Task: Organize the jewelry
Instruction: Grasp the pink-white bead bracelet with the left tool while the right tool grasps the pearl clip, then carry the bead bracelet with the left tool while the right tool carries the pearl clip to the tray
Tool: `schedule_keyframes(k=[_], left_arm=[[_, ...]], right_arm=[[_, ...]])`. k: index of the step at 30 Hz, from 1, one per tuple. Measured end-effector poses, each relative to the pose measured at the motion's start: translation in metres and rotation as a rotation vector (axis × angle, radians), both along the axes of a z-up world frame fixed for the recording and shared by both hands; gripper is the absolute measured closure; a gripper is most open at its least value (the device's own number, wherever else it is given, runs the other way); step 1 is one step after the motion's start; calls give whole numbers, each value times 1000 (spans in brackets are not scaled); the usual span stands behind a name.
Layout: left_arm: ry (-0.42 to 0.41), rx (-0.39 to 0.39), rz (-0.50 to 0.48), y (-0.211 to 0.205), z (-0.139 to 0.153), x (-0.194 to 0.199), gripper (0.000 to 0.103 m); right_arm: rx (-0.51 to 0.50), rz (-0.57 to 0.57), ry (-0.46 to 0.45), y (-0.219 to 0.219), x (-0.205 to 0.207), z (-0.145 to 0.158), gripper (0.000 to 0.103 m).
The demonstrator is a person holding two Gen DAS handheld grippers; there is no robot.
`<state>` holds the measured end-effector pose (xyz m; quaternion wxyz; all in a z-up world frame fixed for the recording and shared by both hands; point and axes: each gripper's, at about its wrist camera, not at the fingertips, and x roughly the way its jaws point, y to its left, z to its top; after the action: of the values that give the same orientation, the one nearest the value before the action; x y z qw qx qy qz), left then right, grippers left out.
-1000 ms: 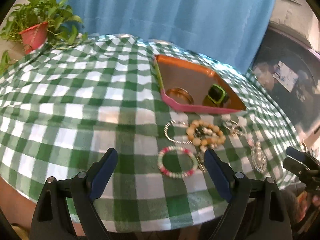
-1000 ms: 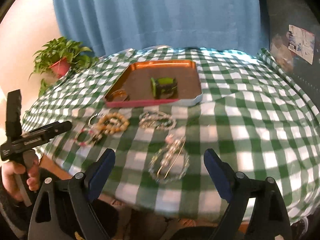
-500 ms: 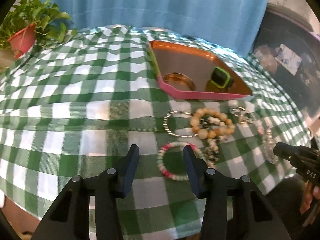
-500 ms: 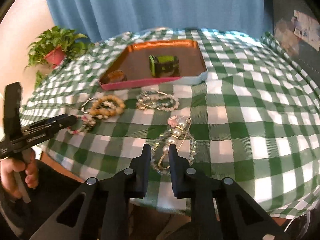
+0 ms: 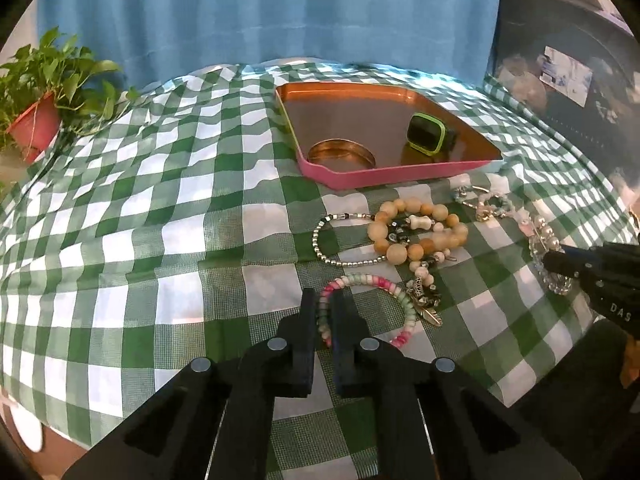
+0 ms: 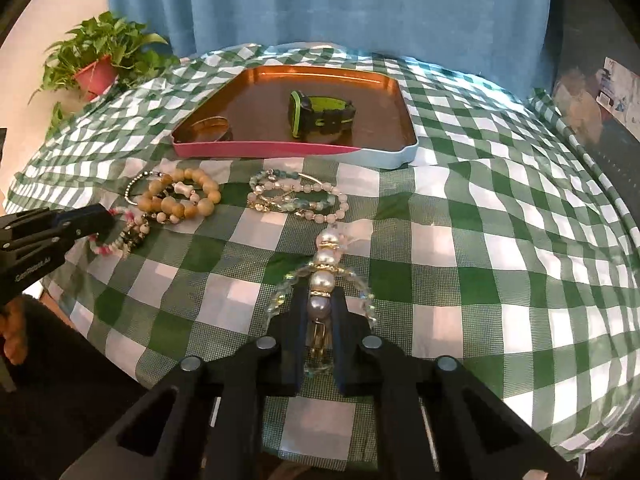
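Note:
My left gripper (image 5: 325,300) is closing, its pads pressing the left side of a pink and green bead bracelet (image 5: 384,284) on the checked cloth. My right gripper (image 6: 319,300) is closing too, and pinches the near end of a pearl clip (image 6: 326,260) that lies across a clear bead bracelet (image 6: 362,286). A wooden bead bracelet (image 5: 416,232), a silver chain bracelet (image 5: 320,240) and a pale bead bracelet (image 6: 296,196) lie loose between the grippers and the pink-walled tray (image 6: 260,149). The tray holds a green watch (image 6: 320,114) and a gold bangle (image 5: 342,154).
A potted plant (image 5: 36,120) stands at the far left of the table, in front of a blue curtain (image 5: 280,12). The cloth drops off the table's near edge just under both grippers. Dark furniture (image 5: 580,100) stands at the right.
Both grippers came down toward the cloth and went from wide open to shut. The left closed on the pink and green bracelet, the right on the pearl clip.

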<state>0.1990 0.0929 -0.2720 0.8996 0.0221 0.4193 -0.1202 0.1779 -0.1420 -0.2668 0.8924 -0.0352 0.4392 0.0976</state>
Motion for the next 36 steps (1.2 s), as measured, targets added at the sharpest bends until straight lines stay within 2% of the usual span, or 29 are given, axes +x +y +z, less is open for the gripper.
schedule_keyframes(k=[7, 9, 13, 19, 29, 36], left_arm=[[-5, -31, 18, 4, 6, -5, 96], [-29, 0, 30, 3, 10, -8, 96], [-38, -25, 51, 5, 23, -12, 96], [-33, -44, 44, -2, 41, -10, 96], [-154, -62, 20, -26, 118, -37, 96], [-267, -142, -11, -35, 181, -74, 96]], right_arm=[[55, -13, -30, -2, -9, 12, 94], [39, -25, -40, -2, -12, 18, 94], [40, -29, -39, -2, -14, 26, 94], [41, -7, -86, 4, -22, 54, 94], [87, 18, -213, 8, -54, 125, 94], [105, 16, -314, 5, -92, 171, 94]])
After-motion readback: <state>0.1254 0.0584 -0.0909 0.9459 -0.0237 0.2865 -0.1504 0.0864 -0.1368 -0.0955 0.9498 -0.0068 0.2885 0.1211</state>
